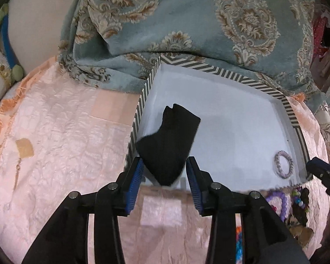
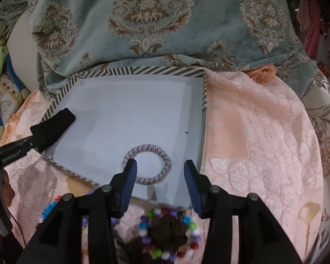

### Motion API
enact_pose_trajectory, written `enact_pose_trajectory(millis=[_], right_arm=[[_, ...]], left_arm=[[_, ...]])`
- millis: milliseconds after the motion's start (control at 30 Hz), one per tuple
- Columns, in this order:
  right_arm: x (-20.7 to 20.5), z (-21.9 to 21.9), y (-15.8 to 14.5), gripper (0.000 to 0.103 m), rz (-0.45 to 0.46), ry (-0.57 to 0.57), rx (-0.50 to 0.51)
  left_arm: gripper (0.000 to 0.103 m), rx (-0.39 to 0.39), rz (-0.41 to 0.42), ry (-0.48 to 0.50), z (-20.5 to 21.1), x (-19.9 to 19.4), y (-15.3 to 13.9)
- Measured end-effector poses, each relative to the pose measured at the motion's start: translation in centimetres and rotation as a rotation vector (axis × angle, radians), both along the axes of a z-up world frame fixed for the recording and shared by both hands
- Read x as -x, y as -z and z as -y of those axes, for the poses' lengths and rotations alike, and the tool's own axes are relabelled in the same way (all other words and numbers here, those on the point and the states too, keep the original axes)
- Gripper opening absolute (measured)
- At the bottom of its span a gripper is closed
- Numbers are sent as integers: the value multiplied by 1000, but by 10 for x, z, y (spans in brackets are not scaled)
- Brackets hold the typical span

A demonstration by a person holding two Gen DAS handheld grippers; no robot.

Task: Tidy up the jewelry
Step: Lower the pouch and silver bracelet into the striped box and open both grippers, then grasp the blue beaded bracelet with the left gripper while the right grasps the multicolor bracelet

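Pink bedspread [image 2: 264,136] is carrying everything, with a blue damask cushion [image 2: 154,22] behind. Left gripper [image 1: 164,171] is sitting with its jaws spread around a black cloth pouch [image 1: 168,145] at the striped tray [image 2: 143,70] edge, not clearly squeezing it. Right gripper [image 2: 160,176] is hanging wide apart over the braided ring bangle [image 2: 147,164] lying in the tray. Beaded bracelet [image 2: 169,235] is waiting at 6 o'clock. Pouch looks floppy, so it's probably risking sliding out.
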State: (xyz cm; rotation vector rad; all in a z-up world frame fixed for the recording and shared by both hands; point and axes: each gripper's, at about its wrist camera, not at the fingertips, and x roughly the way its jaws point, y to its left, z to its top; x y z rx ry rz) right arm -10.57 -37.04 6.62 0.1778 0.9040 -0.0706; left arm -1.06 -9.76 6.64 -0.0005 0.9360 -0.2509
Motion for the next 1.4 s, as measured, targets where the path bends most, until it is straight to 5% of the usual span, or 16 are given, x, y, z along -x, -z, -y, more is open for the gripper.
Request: enact_pose_trajectory(millis=[400, 833, 1400], right_arm=[[61, -12, -23, 59, 47, 12, 5], [114, -18, -29, 60, 53, 0, 16], [136, -5, -7, 60, 3, -2, 13]], left_arm=[[24, -15, 98, -10, -10, 65, -33], [24, -32, 157, 6, -12, 121, -43], [24, 48, 17, 69, -11, 140, -11]])
